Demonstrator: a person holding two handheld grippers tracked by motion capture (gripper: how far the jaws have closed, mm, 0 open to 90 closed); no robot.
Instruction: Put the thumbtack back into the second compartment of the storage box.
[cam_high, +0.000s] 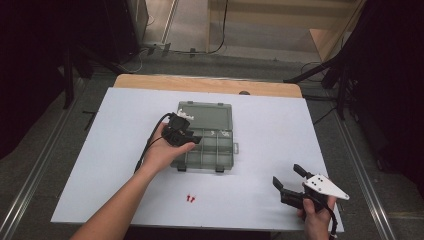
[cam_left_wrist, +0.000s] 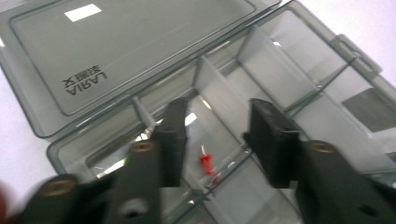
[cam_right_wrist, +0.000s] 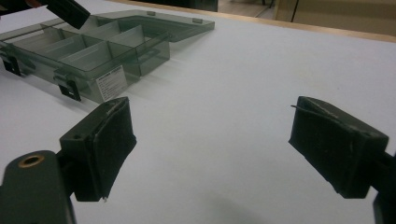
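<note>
The left claw (cam_left_wrist: 215, 140) hung with its jaws apart over the clear box (cam_high: 222, 150), and a red pin (cam_left_wrist: 206, 164) lay in the compartment just below it. The box sat open mid-worktop (cam_high: 280, 120), lid flat behind. Two more red pins (cam_high: 190, 198) lay near the front edge. The right claw (cam_high: 289, 176) gaped wide, holding nothing, well apart at the front right.

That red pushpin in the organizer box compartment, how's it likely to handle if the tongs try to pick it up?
The red pushpin looks tiny beside the left tongs, so it is probably very light and easy to flick away. Its rounded head and thin pin suggest it may roll or pivot when nudged. Lying in a walled compartment of the organizer box, it probably allows wide pads little room.
</note>
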